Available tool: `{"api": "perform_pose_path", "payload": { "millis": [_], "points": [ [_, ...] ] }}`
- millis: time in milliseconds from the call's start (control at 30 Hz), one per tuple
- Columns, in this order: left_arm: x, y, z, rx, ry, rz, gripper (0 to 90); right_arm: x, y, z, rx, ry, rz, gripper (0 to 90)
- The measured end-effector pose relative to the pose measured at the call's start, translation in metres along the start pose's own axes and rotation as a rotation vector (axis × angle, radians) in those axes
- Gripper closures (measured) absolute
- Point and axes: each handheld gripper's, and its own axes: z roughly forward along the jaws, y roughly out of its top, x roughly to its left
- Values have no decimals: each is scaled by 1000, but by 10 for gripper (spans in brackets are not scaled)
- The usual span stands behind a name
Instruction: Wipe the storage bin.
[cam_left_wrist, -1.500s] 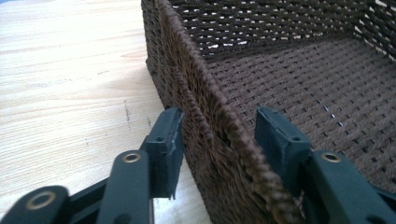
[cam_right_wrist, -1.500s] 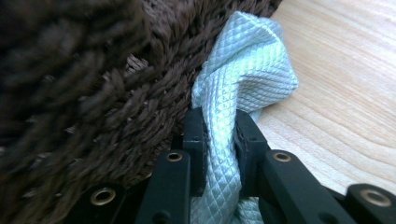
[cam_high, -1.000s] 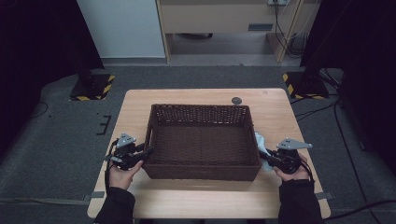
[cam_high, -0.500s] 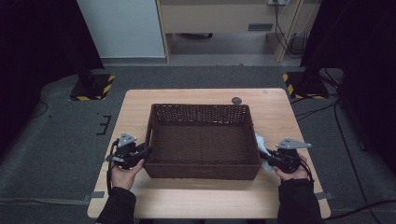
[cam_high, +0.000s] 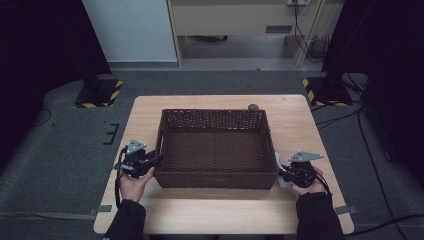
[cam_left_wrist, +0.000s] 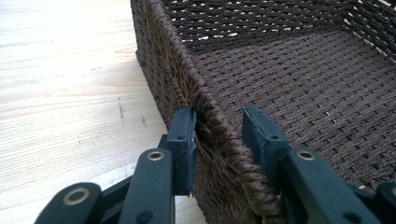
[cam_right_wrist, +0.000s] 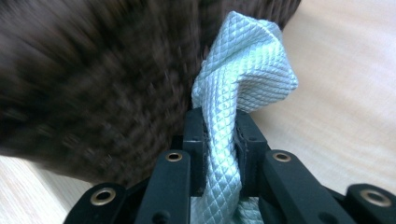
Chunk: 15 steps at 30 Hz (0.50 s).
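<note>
- Wicker basket (cam_high: 215, 150): dark brown, rectangular, standing on the wooden table (cam_high: 300, 120).
- Left gripper (cam_left_wrist: 218, 135): jaws straddle the basket's left wall; the outer pad touches the weave, the inner pad stands just off the rim. The jaws have just been closing.
- Right gripper (cam_right_wrist: 219, 126): jaws clamped on a folded pale blue quilted cloth (cam_right_wrist: 243, 79), just beside the basket's right wall.
</note>
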Motion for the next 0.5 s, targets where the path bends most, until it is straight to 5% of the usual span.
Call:
{"api": "perform_pose_path", "payload": {
  "millis": [133, 200, 400, 500],
  "points": [
    [1, 0, 0, 1, -7, 0, 642, -2, -8, 16, 94, -1, 0, 782],
    [1, 0, 0, 2, -7, 1, 642, -2, -7, 14, 92, -5, 3, 781],
    [1, 0, 0, 2, -8, -3, 640, 2, 10, -33, -164, -1, 12, 782],
    [1, 0, 0, 3, -9, -4, 639, 4, 12, -47, -222, 7, -5, 781]
  ]
}}
